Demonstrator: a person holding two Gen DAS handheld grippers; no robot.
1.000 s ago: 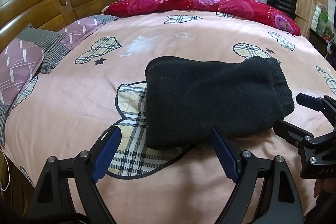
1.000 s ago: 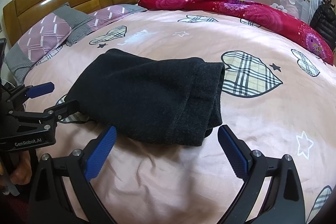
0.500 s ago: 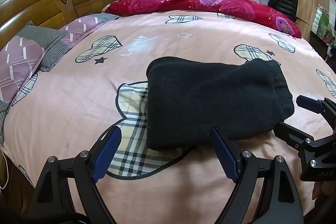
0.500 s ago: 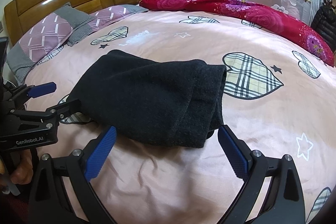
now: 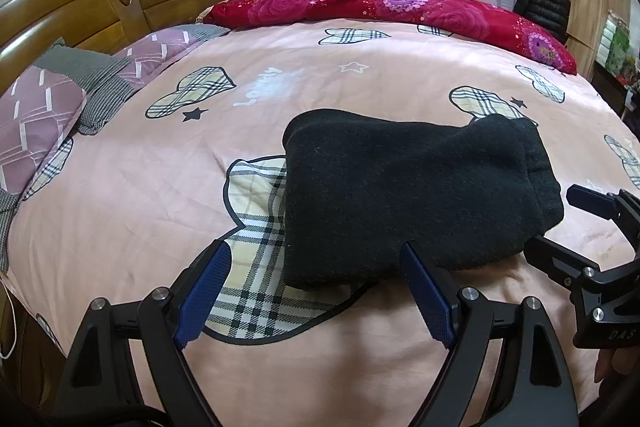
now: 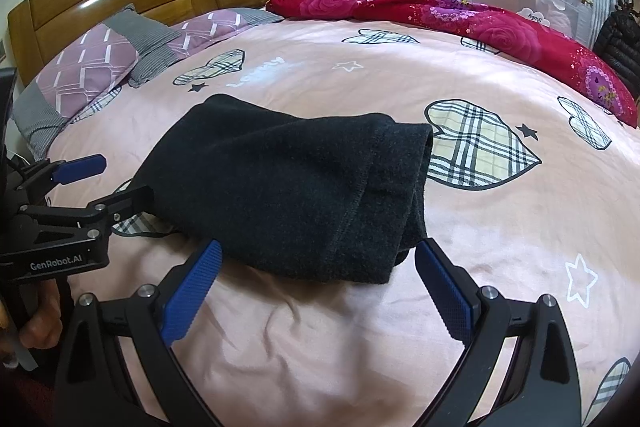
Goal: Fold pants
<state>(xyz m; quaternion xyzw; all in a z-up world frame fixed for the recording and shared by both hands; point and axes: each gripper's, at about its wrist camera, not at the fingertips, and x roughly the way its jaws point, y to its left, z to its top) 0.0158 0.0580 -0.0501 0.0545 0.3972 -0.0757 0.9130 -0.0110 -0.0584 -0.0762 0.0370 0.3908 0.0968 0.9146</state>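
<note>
Left wrist view: nothing has shifted over the last second; the folded black pants lie on the pink bedsheet, just beyond the left gripper, spread and empty. Right wrist view: the right gripper likewise stays released just short of the pants, so folding looks finished.

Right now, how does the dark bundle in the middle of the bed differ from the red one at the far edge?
The black pants are plain and dark; the red quilt is bright with rose prints. The pants form a short, compact folded bundle; the quilt stretches in a long roll along the bed's far side. The pants lie nearest both open grippers; the quilt lies far beyond them. Both rest on the pink bedspread.
</note>
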